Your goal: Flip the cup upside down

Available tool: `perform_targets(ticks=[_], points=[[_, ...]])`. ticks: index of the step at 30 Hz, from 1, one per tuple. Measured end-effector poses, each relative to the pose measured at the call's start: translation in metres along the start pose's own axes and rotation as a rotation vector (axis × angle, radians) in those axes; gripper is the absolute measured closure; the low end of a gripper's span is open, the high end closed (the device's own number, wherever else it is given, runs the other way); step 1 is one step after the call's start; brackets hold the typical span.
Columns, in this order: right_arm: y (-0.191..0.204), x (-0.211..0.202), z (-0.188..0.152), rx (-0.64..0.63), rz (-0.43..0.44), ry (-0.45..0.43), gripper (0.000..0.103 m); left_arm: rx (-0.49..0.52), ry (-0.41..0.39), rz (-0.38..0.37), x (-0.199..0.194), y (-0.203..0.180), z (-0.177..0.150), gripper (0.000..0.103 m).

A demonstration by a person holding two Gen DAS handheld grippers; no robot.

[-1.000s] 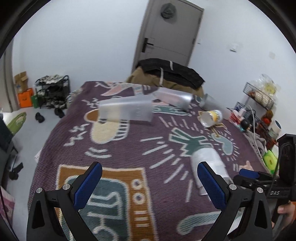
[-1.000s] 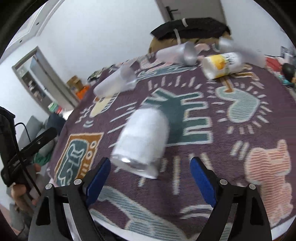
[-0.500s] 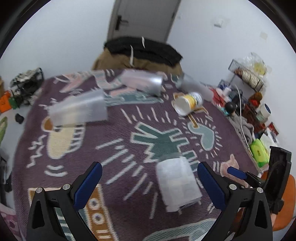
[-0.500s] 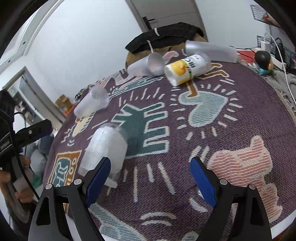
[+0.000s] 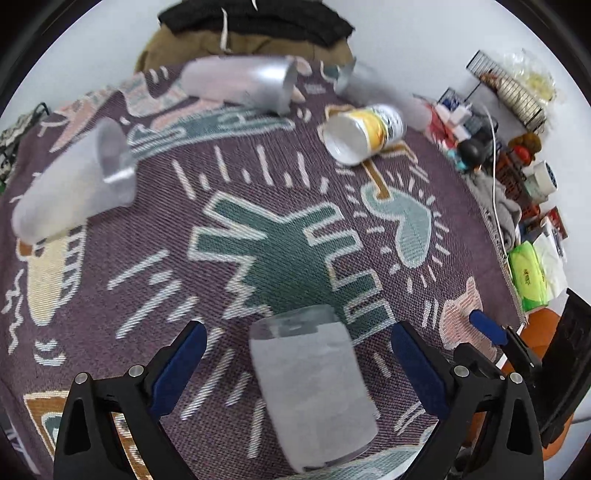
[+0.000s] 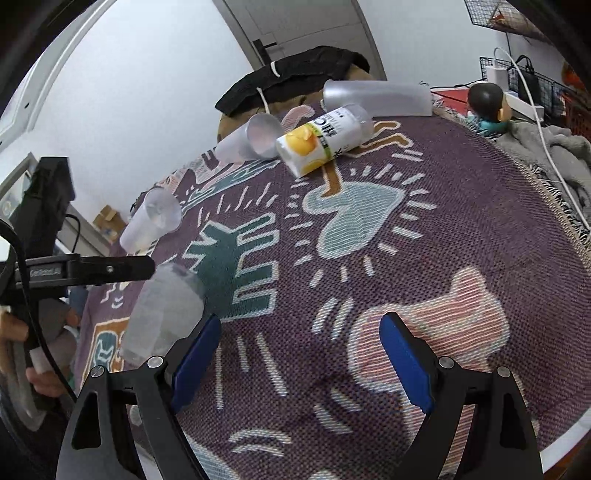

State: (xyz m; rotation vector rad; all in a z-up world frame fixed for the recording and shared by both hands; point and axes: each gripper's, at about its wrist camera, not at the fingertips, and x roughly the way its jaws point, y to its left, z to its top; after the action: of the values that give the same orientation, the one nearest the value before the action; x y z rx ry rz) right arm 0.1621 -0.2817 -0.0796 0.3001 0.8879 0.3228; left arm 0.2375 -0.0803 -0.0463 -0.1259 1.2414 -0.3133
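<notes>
A frosted translucent cup [image 5: 314,391] lies on its side on the purple patterned blanket [image 5: 258,236], between the blue pads of my open left gripper [image 5: 299,354], not touched by either pad. The same cup [image 6: 162,310] shows at the left of the right wrist view, with the left gripper's black finger [image 6: 92,271] above it. My right gripper [image 6: 299,354] is open and empty over the blanket [image 6: 406,258], to the right of the cup.
Other cups lie on their sides: a frosted one at left [image 5: 74,184], two at the back [image 5: 240,81] [image 6: 376,98], and a yellow-printed one [image 5: 364,133] [image 6: 325,138]. Dark clothes [image 5: 255,18] lie at the far end. Clutter and a cable [image 5: 495,173] line the right edge.
My left gripper has moved forward and to the right so that the near frosted cup now lies between its pads. My right gripper has shifted right, away from that cup.
</notes>
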Motion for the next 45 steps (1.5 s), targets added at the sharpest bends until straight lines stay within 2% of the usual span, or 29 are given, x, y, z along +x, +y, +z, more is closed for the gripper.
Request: perform_targets(ticks=[4, 9, 13, 15, 16, 18, 21, 24, 31, 38, 45], points=[[-0.004, 0.0, 0.0, 0.012, 0.002, 0.002, 0.015, 0.006, 0.09, 0.011, 0.021, -0.008, 0.006, 0.003], [-0.005, 0.002, 0.0, 0.005, -0.015, 0.004, 0.015, -0.031, 0.175, 0.034, 0.042, -0.006, 0.012, 0.011], [-0.006, 0.002, 0.0, 0.003, -0.017, 0.006, 0.015, -0.031, 0.242, 0.065, 0.059, -0.005, 0.011, 0.028], [-0.006, 0.002, 0.0, -0.002, -0.021, 0.005, 0.015, -0.025, 0.229, 0.079, 0.056, -0.006, 0.011, 0.037], [-0.006, 0.003, -0.001, -0.008, -0.028, 0.003, 0.015, -0.028, 0.228, 0.069, 0.053, -0.005, 0.011, 0.038], [-0.004, 0.003, -0.002, -0.026, -0.049, 0.004, 0.015, -0.025, 0.197, 0.038, 0.042, -0.006, 0.011, 0.038], [-0.003, 0.004, -0.002, -0.033, -0.045, 0.006, 0.015, 0.045, 0.127, 0.064, 0.021, -0.012, 0.009, 0.038], [0.0, 0.003, -0.002, -0.048, -0.054, 0.002, 0.015, 0.064, 0.068, 0.071, 0.002, -0.012, 0.007, 0.038], [0.0, -0.004, 0.0, -0.056, -0.076, -0.027, 0.015, 0.197, -0.162, 0.155, -0.039, -0.03, -0.002, 0.038], [-0.002, -0.005, 0.0, -0.043, -0.087, -0.033, 0.015, 0.299, -0.339, 0.194, -0.046, -0.044, -0.012, 0.038], [-0.003, -0.006, 0.0, -0.045, -0.093, -0.042, 0.015, 0.336, -0.477, 0.215, -0.037, -0.05, -0.015, 0.038]])
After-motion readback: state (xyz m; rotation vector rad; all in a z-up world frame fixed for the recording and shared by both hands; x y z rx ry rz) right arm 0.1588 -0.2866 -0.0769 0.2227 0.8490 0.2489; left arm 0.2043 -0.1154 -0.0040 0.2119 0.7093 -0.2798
